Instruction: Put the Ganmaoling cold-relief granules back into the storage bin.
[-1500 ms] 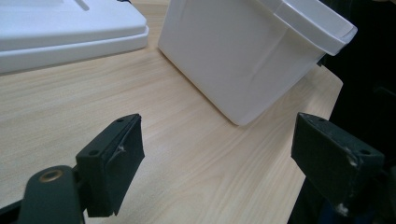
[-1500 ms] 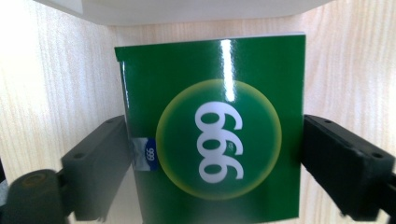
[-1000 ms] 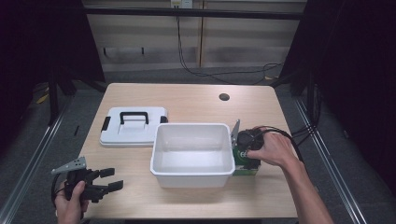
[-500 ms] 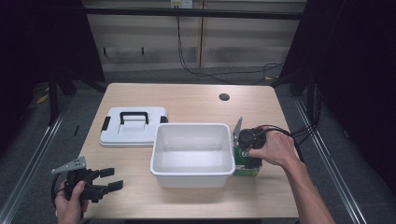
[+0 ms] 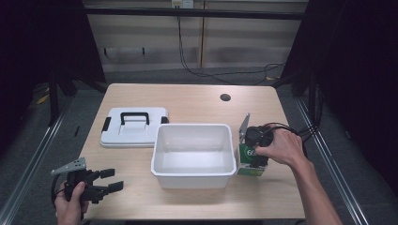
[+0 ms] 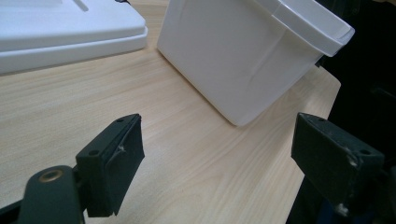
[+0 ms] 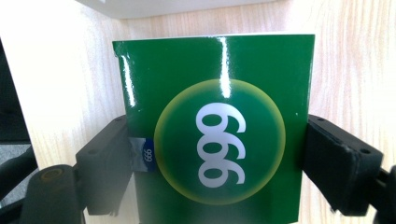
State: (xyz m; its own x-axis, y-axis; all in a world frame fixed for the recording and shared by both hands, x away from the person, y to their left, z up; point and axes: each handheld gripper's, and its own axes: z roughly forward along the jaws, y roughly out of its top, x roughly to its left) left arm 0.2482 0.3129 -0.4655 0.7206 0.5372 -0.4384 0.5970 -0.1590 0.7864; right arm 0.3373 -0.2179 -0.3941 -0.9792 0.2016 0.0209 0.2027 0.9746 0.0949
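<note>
The right tool pinches the green box by its 2 sides, just right of the white bin on the tabletop; the left tool, spread, idles well apart.

Bare table beyond the tub – but tub wall stands tight against the box, blocking leftward.

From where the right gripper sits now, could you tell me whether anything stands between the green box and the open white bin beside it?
Only the white bin's own right wall. The green box sits on the table against it, between the right gripper's jaws, so it would likely need lifting over the rim. The bin looks empty.
</note>
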